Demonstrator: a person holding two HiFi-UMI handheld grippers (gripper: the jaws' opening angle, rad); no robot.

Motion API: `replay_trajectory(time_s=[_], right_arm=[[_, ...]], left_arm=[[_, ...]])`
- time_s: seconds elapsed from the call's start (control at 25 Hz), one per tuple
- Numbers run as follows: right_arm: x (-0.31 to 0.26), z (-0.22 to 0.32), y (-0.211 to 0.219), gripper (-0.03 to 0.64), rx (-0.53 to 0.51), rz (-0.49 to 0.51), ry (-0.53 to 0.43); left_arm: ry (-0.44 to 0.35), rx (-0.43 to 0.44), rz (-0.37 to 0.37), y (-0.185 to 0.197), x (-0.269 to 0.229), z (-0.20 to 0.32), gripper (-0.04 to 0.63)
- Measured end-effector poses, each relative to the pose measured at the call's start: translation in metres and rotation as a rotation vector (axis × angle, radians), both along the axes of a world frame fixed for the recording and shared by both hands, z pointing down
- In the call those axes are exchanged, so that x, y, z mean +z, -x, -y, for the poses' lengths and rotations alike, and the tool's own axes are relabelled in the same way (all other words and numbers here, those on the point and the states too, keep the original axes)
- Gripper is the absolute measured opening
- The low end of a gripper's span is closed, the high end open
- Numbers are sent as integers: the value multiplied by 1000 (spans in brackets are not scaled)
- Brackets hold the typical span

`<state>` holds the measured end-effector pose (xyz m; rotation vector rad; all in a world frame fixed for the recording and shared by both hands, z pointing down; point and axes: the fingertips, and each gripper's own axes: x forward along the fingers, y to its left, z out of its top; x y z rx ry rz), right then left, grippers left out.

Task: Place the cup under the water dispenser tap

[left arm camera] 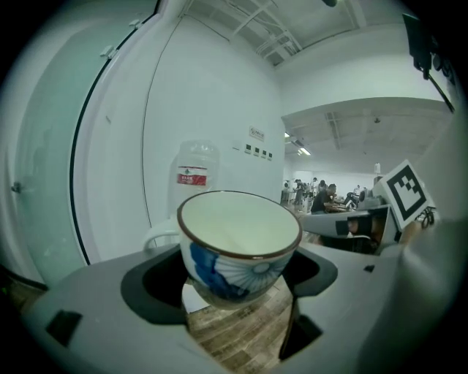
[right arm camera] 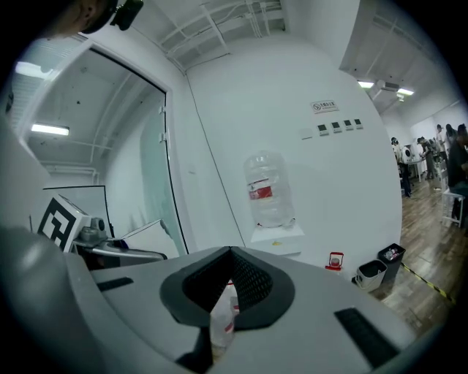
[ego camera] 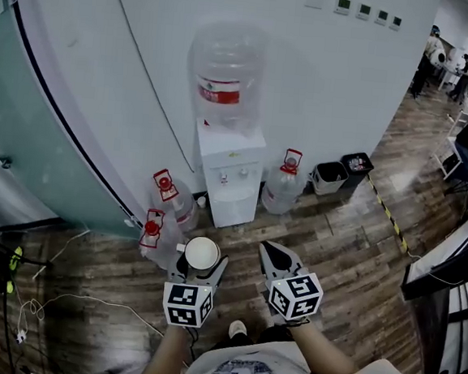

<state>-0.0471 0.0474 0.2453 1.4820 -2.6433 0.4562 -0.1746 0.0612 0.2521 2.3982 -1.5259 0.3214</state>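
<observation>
Clamped between the left gripper's (left arm camera: 234, 288) smooth grey fingers (left arm camera: 110, 292) sits the cup (left arm camera: 238, 245): round, glazed, white inside, blue-patterned, brown-rimmed. The right gripper (right arm camera: 230, 274) is closed on nothing. Well beyond both fingertips stands the boxy white dispenser (ego camera: 229, 174), so carrying and placing are judged still to do.

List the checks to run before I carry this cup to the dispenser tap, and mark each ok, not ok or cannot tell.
1. Grip: white cup with blue pattern clamped between the left gripper jaws: ok.
2. Cup roughly upright, opening up, nothing inside: ok.
3. The right gripper shut and empty: ok.
4. The wooden floor towards the white water dispenser free of obstacles: ok.
5. Space under the tap free: cannot tell, too small.
6. Cup under the tap: not ok, the dispenser stands well ahead.
</observation>
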Motion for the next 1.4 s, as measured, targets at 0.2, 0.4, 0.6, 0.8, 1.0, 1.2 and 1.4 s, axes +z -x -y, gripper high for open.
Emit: replay_trajectory(time_s=[0.2,0.4,0.6,0.8,1.0,1.2,1.4], right_arm=[[3,17,-5,20,29,-16,12],[15,40,-16,20,53,-15,28],[30,78,-29,20,67,-5,57],[48,117,-46,20,64,1,80],[71,174,-59,20,55,-10,100],[105,225,-69,20,46,-38,101],[157,259,-67,20,38,-44,132]], left_arm=[[2,22,0,-3,2,21,428],[15,43,1,-15,11,48,428],[44,60,10,-30,26,84,428],[64,65,30,-48,45,122,428],[52,45,37,-57,68,178,428],[75,45,52,-67,105,227,428],[80,51,36,-74,155,266,428]])
